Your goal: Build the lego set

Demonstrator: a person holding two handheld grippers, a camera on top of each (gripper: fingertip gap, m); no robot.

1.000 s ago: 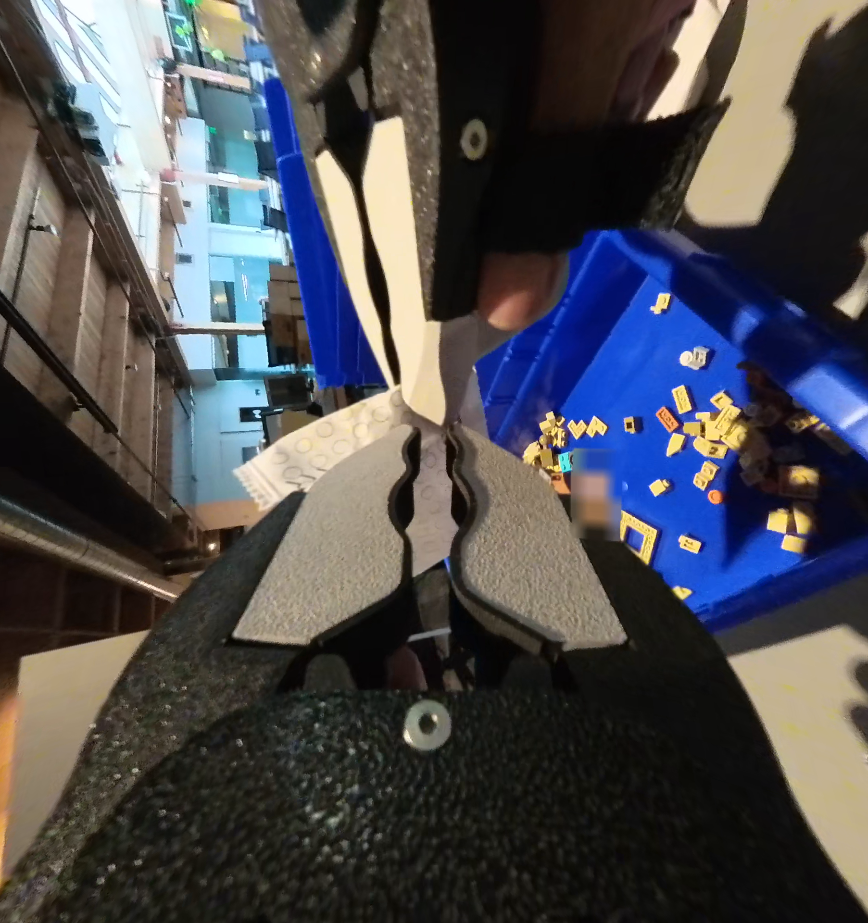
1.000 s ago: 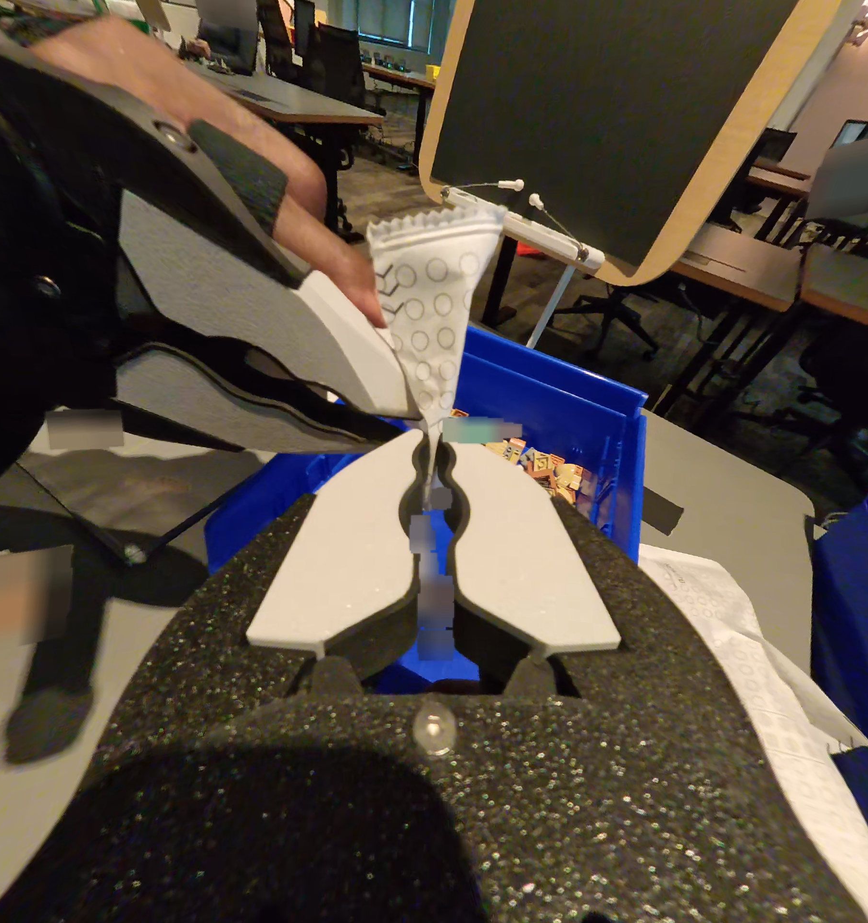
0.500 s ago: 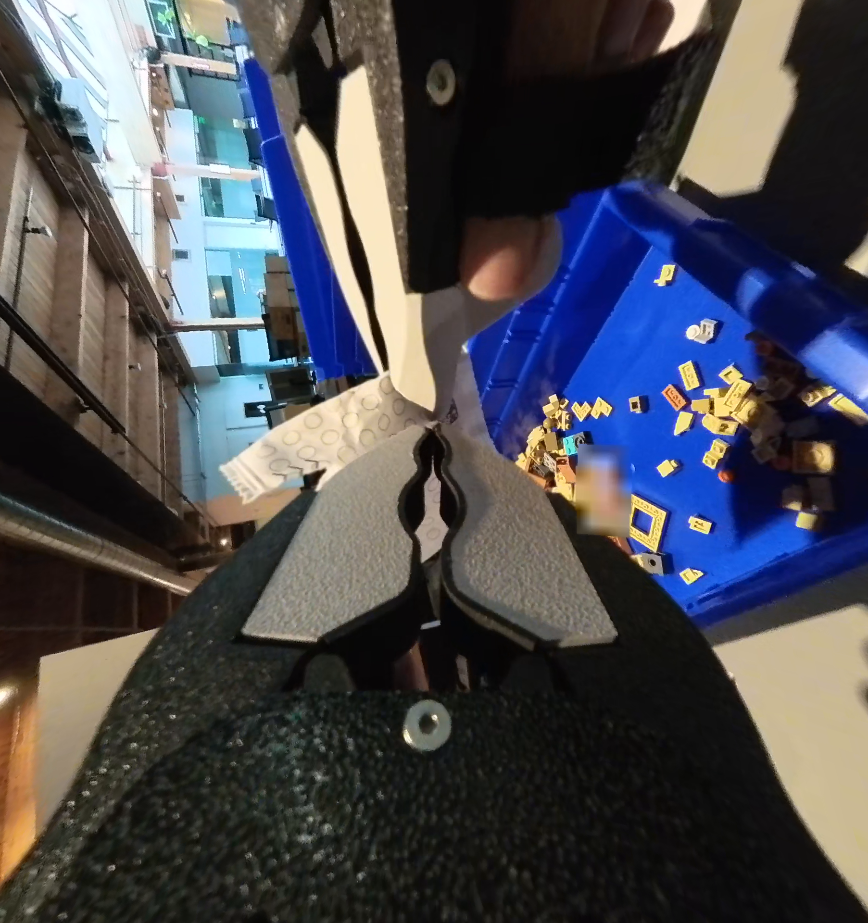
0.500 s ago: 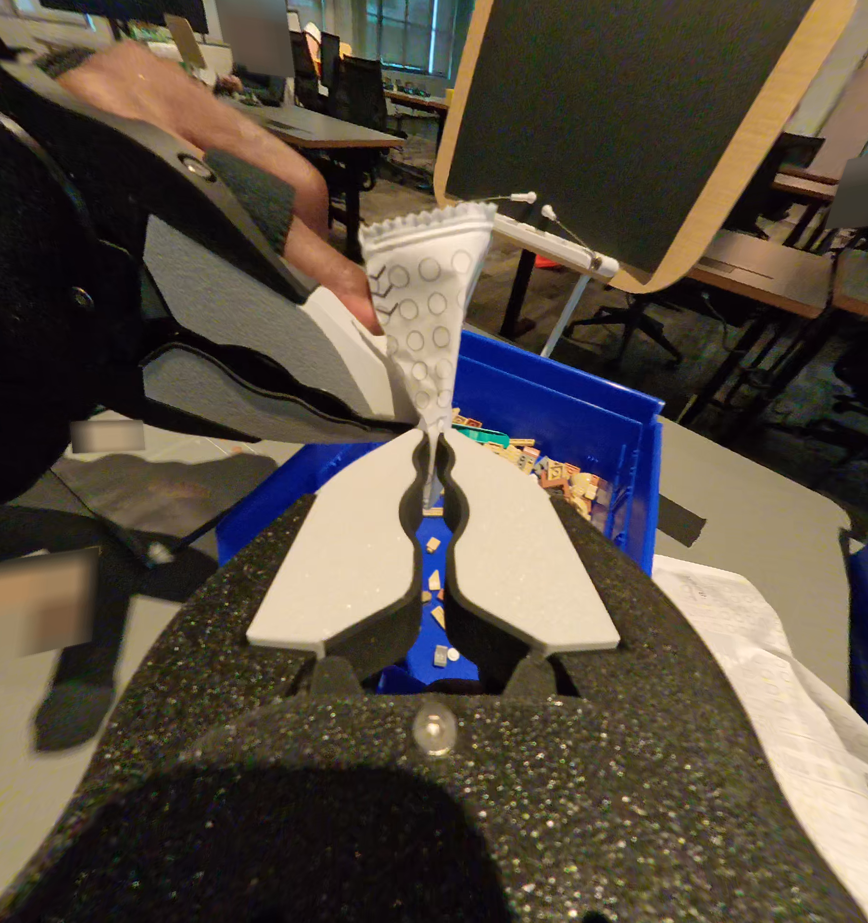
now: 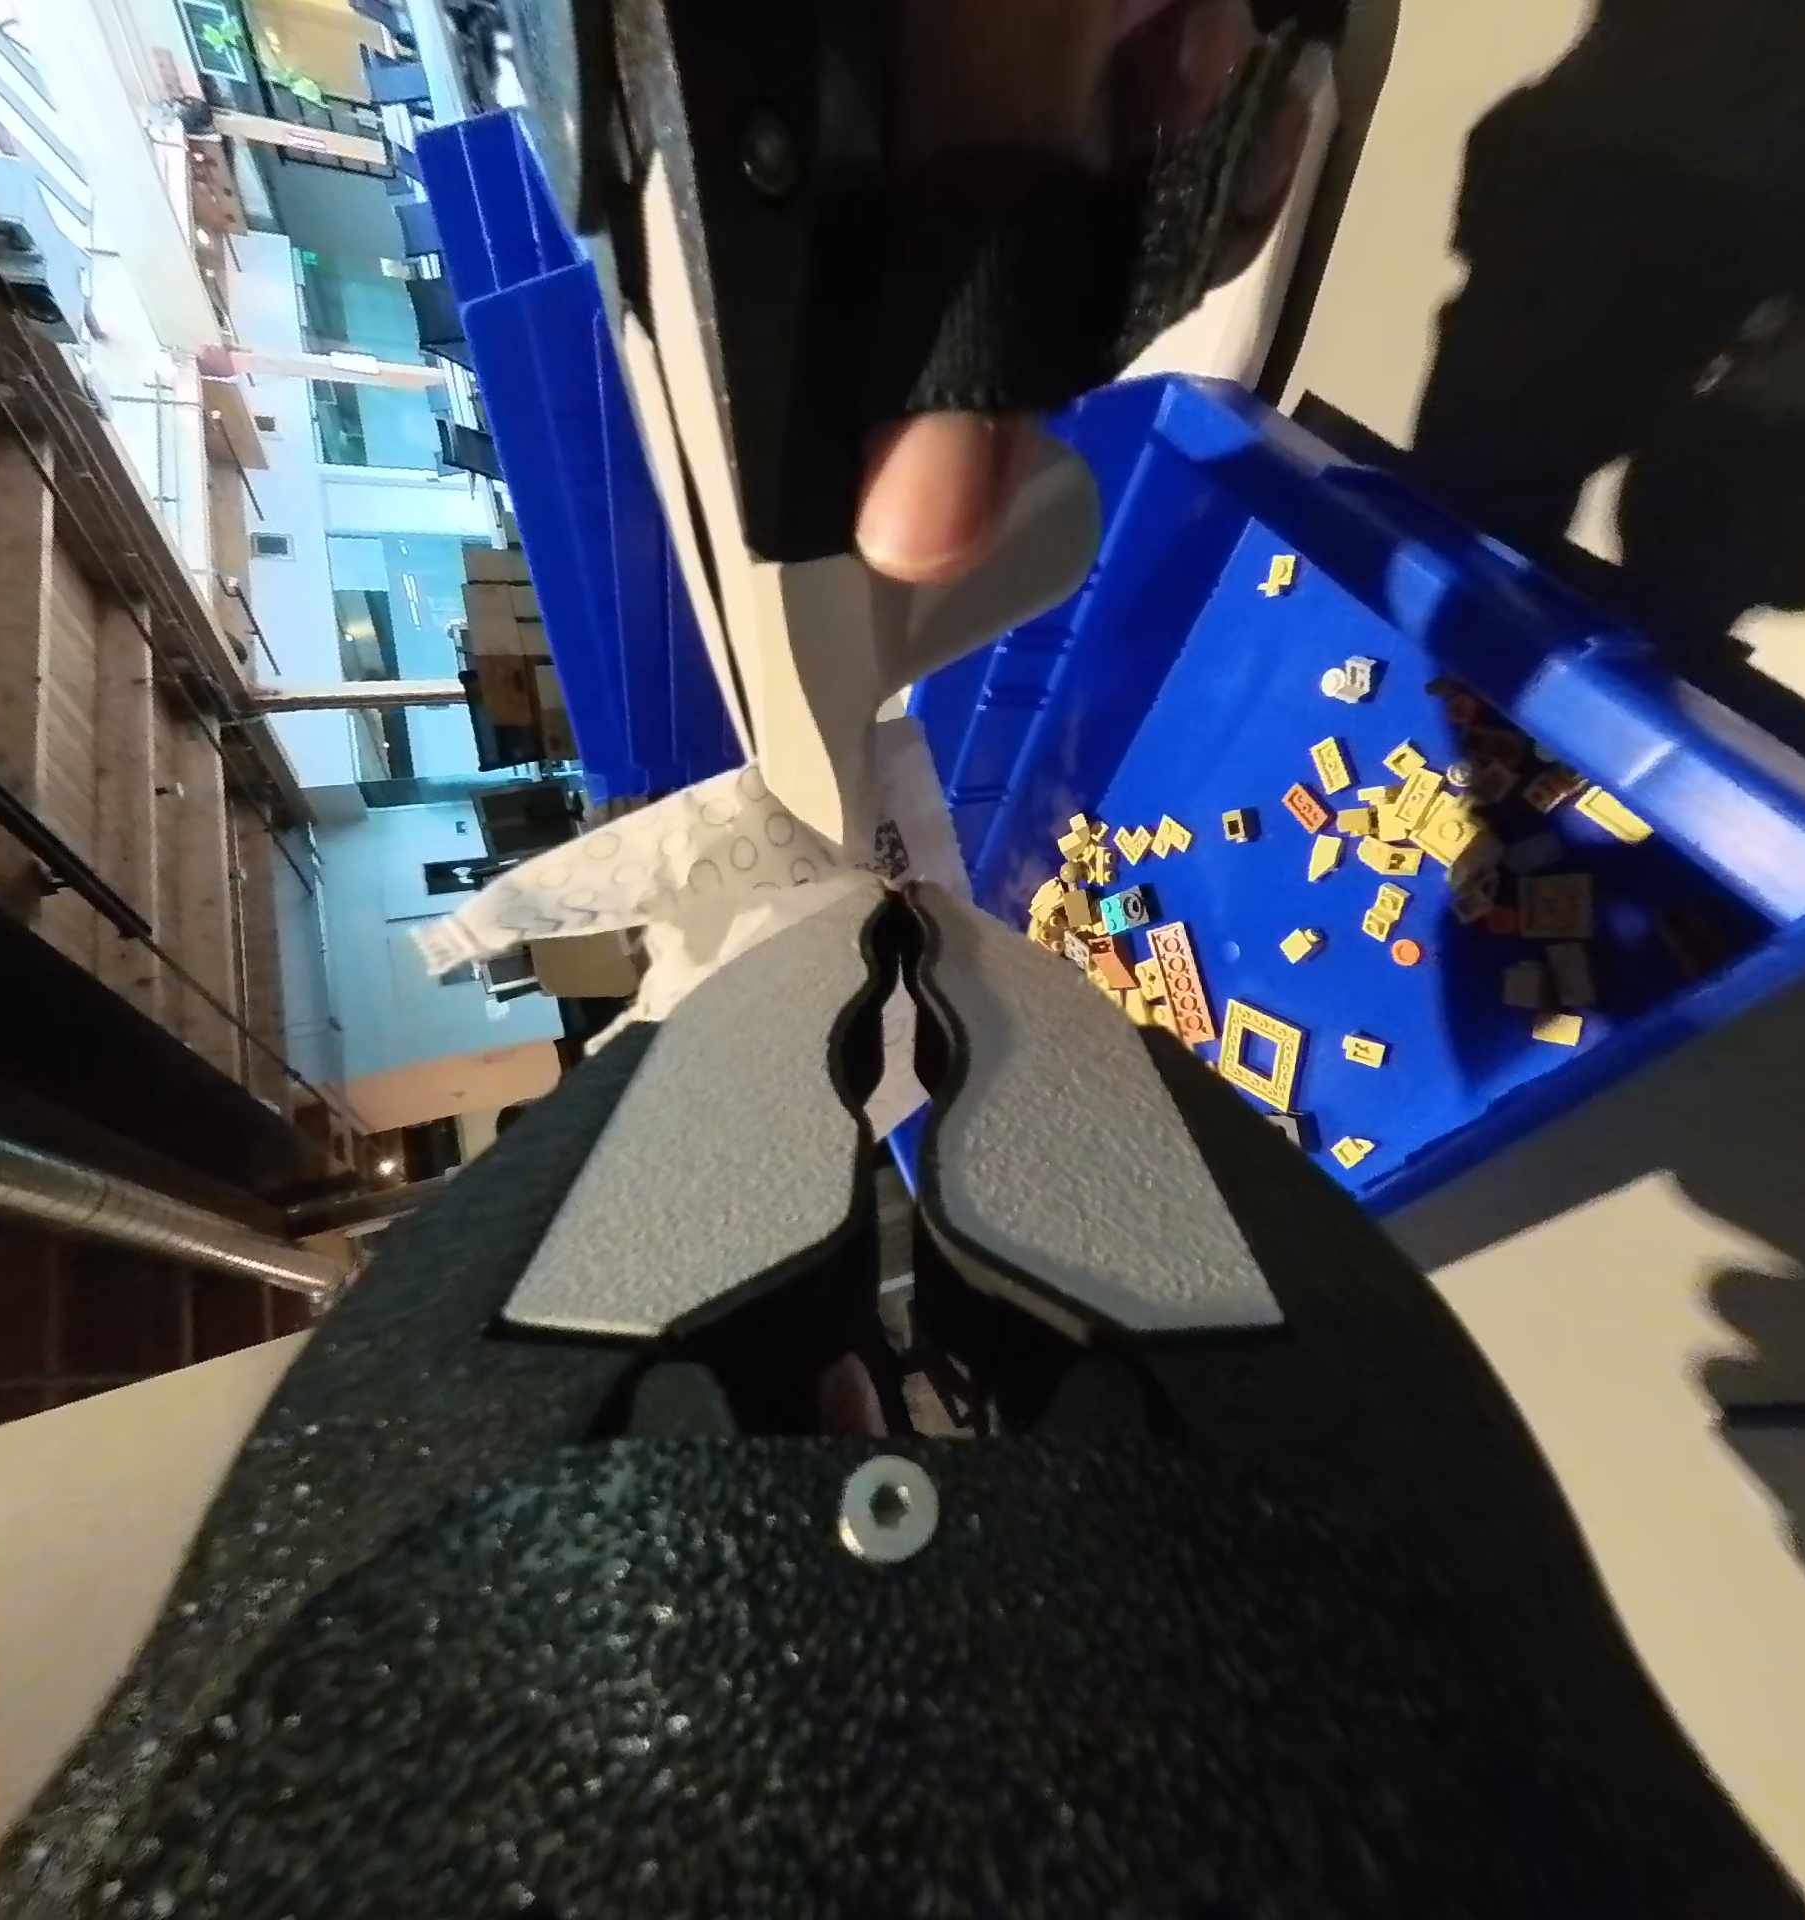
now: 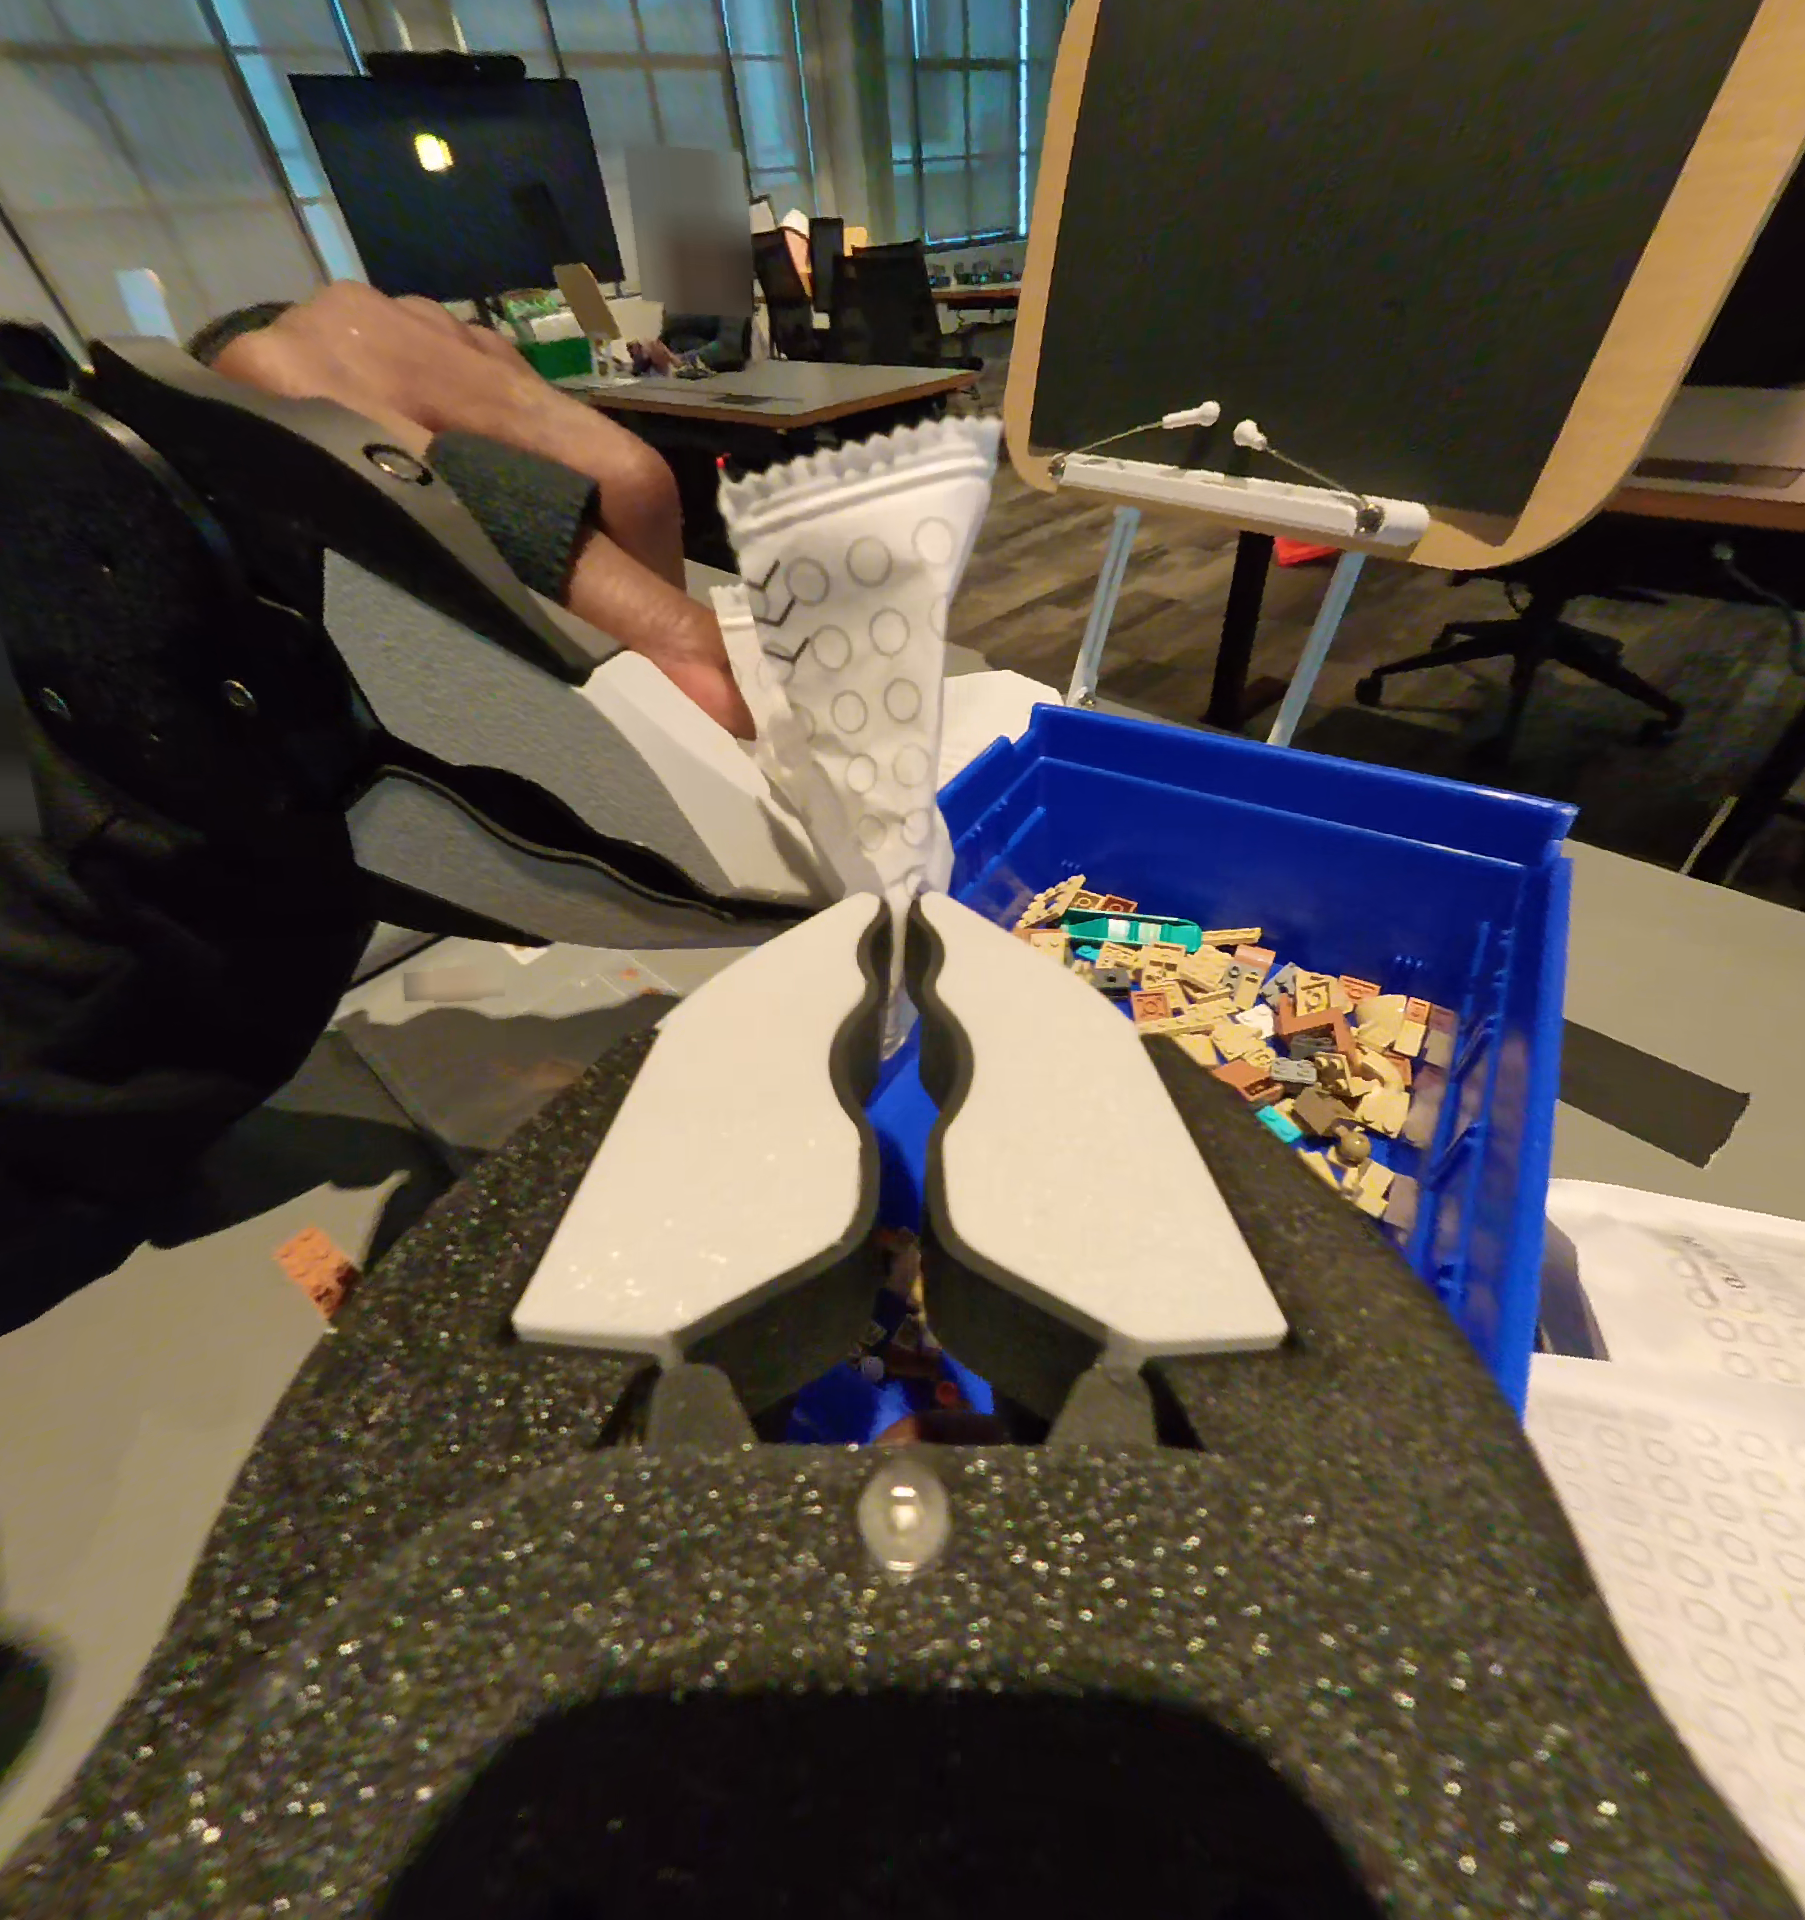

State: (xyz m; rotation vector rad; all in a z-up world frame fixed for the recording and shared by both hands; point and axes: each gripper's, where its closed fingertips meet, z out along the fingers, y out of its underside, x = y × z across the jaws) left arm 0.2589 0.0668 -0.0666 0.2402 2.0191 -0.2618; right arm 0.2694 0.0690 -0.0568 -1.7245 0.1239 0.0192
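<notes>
You are pinching the white paper parts bag [image 6: 856,665] with both the left claw [image 5: 900,902] and the right claw [image 6: 899,914] clamped on it, holding it upended above the blue bin [image 6: 1293,821] so loose bricks [image 6: 1282,1023] are landing inside, not on the worktop [image 6: 1708,935].

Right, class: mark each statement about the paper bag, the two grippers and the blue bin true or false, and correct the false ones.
1. The left gripper and the right gripper are both shut on the white paper bag printed with circles. True.
2. The blue plastic bin is empty. False: loose tan and brown lego pieces lie in it.
3. A small brown brick lies on the grey table outside the bin. True.
4. The bag lies flat on the table. False: it is held up above the bin.
</notes>
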